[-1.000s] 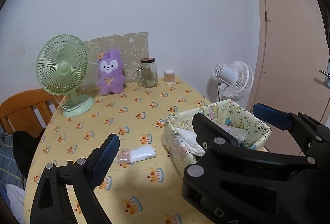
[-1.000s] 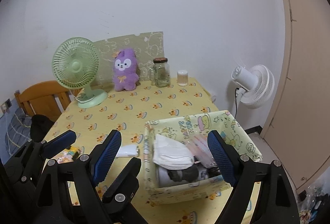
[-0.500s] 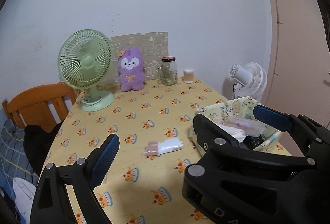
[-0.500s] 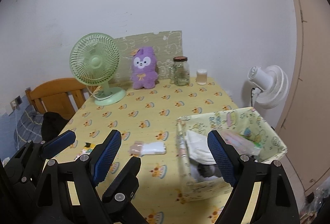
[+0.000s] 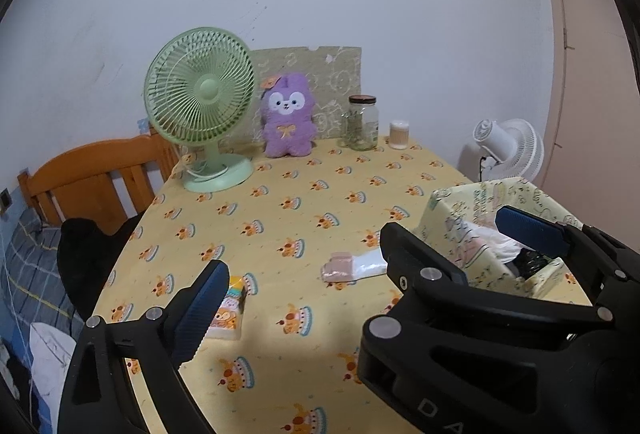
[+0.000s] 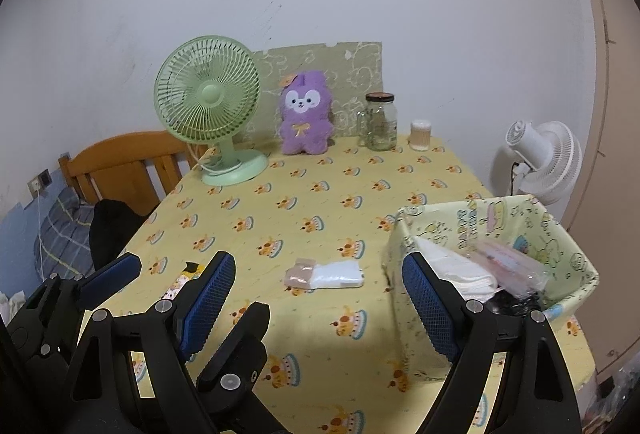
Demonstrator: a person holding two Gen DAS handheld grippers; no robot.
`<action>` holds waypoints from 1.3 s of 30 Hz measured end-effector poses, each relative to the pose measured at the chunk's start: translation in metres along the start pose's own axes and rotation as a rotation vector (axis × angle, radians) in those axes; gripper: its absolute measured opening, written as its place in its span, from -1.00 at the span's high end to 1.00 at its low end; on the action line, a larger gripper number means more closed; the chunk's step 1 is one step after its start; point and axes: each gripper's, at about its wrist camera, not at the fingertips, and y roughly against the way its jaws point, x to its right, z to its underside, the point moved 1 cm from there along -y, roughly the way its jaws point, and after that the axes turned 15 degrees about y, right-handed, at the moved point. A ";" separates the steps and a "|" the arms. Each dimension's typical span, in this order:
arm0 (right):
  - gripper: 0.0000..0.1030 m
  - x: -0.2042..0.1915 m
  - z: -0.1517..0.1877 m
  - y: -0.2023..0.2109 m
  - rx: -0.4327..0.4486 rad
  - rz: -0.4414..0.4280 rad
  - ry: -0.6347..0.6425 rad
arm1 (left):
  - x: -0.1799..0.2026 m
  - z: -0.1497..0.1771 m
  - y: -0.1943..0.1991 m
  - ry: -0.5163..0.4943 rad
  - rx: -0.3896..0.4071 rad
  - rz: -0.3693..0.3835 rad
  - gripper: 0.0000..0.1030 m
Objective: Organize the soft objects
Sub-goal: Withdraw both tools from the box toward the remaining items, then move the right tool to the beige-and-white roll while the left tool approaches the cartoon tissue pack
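A pale yellow patterned fabric box (image 6: pixel 576 266) stands at the table's right, holding white folded cloth (image 6: pixel 460 266), a pink packet and dark items; it also shows in the left wrist view (image 5: pixel 440 210). A white and pink wrapped soft pack (image 6: pixel 326 274) (image 5: pixel 352 266) lies on the tablecloth left of the box. A small cartoon-printed tissue pack (image 5: pixel 230 310) lies near the front left. A purple plush toy (image 6: pixel 306 114) (image 5: pixel 286 116) sits at the back. My left gripper (image 5: pixel 360 262) and right gripper (image 6: pixel 316 314) are both open and empty, above the table's near side.
A green desk fan (image 6: pixel 212 106), a glass jar (image 6: pixel 380 122) and a small cup (image 6: pixel 420 134) stand along the back wall. A wooden chair (image 6: pixel 120 166) with dark cloth is at the left. A white floor fan (image 6: pixel 548 158) stands right of the table.
Both grippers have swung left and back from the fabric box. The box has shifted right in both views and the tissue pack has come into sight. Both stay open.
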 end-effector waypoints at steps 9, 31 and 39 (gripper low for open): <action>-0.70 -0.014 0.005 -0.023 -0.027 -0.024 0.002 | -0.018 0.006 -0.017 0.006 -0.038 -0.038 -0.89; -0.69 -0.029 0.015 -0.100 -0.149 -0.020 0.017 | -0.049 0.014 -0.081 0.050 -0.160 -0.111 -0.89; -0.68 -0.024 0.014 -0.123 -0.171 -0.009 0.022 | -0.049 0.012 -0.104 0.040 -0.205 -0.132 -0.89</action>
